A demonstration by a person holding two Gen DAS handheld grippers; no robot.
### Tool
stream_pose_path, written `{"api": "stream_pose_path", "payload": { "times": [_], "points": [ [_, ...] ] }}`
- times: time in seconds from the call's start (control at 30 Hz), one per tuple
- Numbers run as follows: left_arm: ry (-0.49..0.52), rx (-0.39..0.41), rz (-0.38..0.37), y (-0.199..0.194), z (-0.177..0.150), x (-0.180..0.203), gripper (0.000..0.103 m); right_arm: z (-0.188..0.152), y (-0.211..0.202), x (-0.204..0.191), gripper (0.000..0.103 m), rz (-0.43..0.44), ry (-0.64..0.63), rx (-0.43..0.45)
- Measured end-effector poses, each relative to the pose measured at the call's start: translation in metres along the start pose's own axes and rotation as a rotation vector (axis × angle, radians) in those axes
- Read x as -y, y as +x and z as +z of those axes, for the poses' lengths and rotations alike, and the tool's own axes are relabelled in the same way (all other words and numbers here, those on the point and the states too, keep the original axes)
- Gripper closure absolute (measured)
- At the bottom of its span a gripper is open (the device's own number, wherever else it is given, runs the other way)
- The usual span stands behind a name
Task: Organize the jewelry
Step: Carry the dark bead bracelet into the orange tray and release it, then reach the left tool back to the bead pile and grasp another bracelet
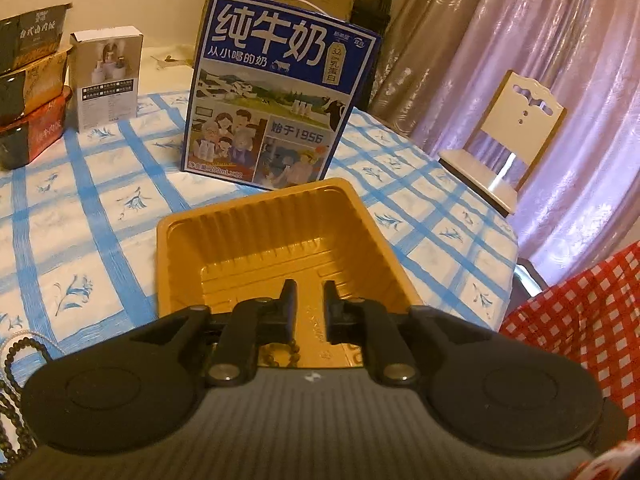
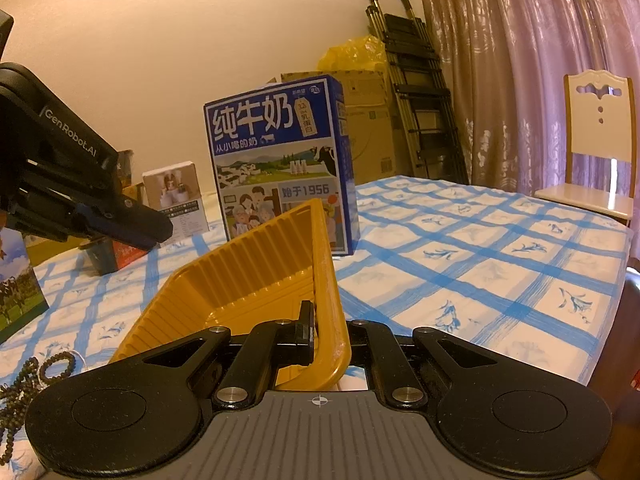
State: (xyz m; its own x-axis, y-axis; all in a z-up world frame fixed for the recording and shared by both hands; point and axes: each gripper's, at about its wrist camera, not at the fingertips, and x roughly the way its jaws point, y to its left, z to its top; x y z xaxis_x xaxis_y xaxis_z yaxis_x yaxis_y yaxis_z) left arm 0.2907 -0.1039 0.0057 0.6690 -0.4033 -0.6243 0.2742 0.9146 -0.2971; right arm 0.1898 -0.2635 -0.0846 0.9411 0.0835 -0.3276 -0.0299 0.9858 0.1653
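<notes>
A gold plastic tray [image 1: 280,232] sits on the blue-checked tablecloth. My left gripper [image 1: 310,292] hovers over the tray's near part, jaws a small gap apart with nothing between the tips. A dark bead bracelet [image 1: 280,354] lies in the tray just under its fingers. My right gripper [image 2: 320,320] is shut on the tray's right rim [image 2: 328,280] and holds that tray tilted up on its side. More dark bead strings [image 2: 36,368] lie on the cloth at the left, also at the left wrist view's left edge [image 1: 10,364]. The left gripper's body [image 2: 80,184] shows at the upper left.
A blue milk carton box [image 1: 276,100] stands right behind the tray, also in the right wrist view [image 2: 280,160]. A white box [image 1: 106,80] and stacked food boxes [image 1: 32,88] stand at the far left. A chair [image 1: 508,148] stands beside the table's right edge. A red checked cloth [image 1: 580,320] lies at the near right.
</notes>
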Motion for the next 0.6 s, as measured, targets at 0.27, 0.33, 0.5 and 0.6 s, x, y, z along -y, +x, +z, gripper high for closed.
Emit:
{"api": "stream_pose_path", "payload": {
  "times": [0.27,0.33,0.5,0.6],
  "points": [
    [-0.007,0.041,0.075,-0.031,-0.01,-0.017,0.076,-0.001,0.0,0.0,0.096,-0.002,0.004,-0.004],
    [-0.006,0.046,0.124,-0.041,-0.017,-0.028,0.075,-0.001,0.0,0.001,0.096,-0.002,0.004,-0.005],
    [0.008,0.023,0.279,-0.064,-0.043,-0.063,0.074,-0.001,0.0,0.0,0.096,-0.002,0.005,-0.004],
    [-0.013,-0.007,0.345,-0.072,-0.063,-0.086,0.074,-0.001,0.0,0.0,0.096,-0.001,0.003,-0.003]
  ]
}}
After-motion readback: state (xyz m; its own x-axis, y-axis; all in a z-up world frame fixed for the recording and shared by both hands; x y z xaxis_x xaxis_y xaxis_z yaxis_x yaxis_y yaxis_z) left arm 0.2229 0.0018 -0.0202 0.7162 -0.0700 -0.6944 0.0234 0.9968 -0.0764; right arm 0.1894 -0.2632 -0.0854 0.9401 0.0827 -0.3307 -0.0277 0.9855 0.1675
